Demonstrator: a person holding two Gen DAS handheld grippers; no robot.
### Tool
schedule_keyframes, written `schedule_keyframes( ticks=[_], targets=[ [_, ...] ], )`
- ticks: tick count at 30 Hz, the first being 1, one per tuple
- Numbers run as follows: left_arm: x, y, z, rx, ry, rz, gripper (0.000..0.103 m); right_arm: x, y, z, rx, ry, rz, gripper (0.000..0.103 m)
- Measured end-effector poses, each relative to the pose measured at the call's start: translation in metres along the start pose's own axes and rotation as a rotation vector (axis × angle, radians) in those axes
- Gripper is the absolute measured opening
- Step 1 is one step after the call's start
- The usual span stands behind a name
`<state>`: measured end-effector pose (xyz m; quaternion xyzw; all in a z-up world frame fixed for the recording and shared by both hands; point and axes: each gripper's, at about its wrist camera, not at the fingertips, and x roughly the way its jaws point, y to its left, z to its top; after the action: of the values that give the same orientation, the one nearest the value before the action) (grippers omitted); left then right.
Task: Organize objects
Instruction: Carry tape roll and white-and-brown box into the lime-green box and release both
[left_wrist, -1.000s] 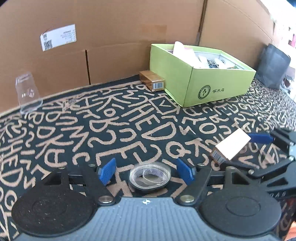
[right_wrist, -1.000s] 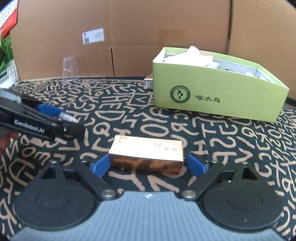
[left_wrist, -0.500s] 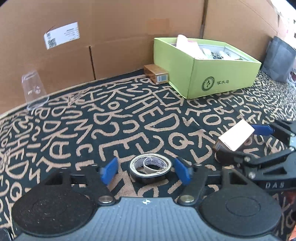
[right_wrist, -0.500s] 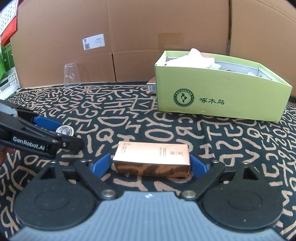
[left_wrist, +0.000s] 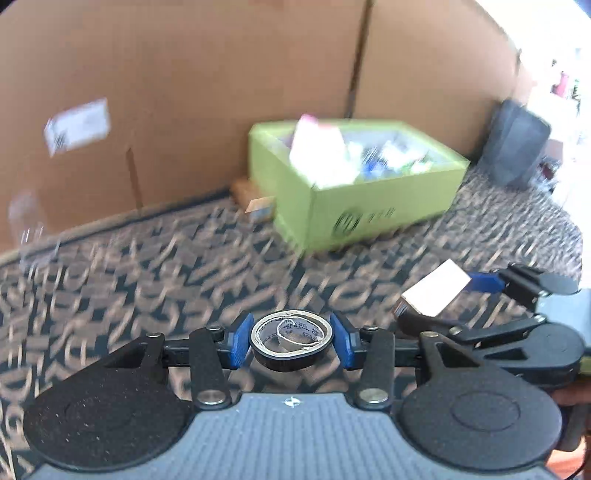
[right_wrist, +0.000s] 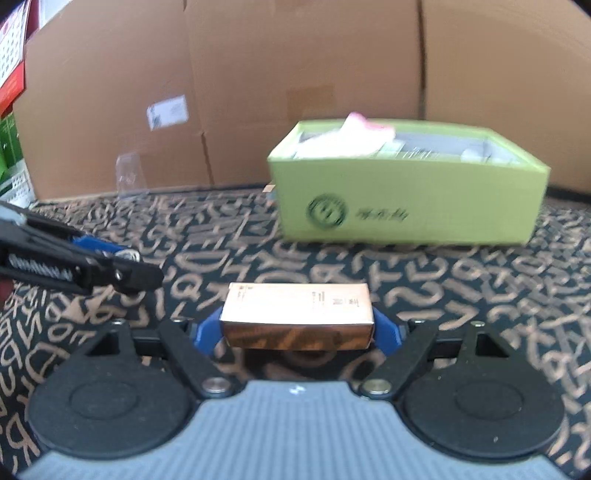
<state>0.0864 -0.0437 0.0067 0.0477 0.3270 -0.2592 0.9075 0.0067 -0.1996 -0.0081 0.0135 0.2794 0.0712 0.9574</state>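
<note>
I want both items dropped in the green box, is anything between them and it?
Nothing visible. The tape and the carton are each gripped, and only bare patterned cloth lies ahead of the green box, whose top is open.

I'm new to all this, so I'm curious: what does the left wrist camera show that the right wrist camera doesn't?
Only the left view shows the tape roll squarely, clamped in the left gripper, and a dark bag at far right. Only the right view shows red and green packaging at far left. Both share the green box, the patterned cloth, and the copper carton in the right gripper.
</note>
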Motion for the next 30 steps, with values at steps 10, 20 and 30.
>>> schedule_keyframes(
  ticks=[10,20,30],
  targets=[
    [0.012,-0.044,0.099,0.029,-0.165,-0.095,0.048,-0.023,-0.054,0.067,-0.039,-0.210,-0.143,0.082],
    [0.096,-0.075,0.171,0.006,-0.144,-0.105,0.048,0.057,-0.127,0.118,-0.024,-0.195,-0.190,0.082],
    [0.154,-0.068,0.162,-0.012,-0.163,-0.088,0.075,0.090,-0.146,0.107,-0.030,-0.262,-0.221,0.103]
  ],
)
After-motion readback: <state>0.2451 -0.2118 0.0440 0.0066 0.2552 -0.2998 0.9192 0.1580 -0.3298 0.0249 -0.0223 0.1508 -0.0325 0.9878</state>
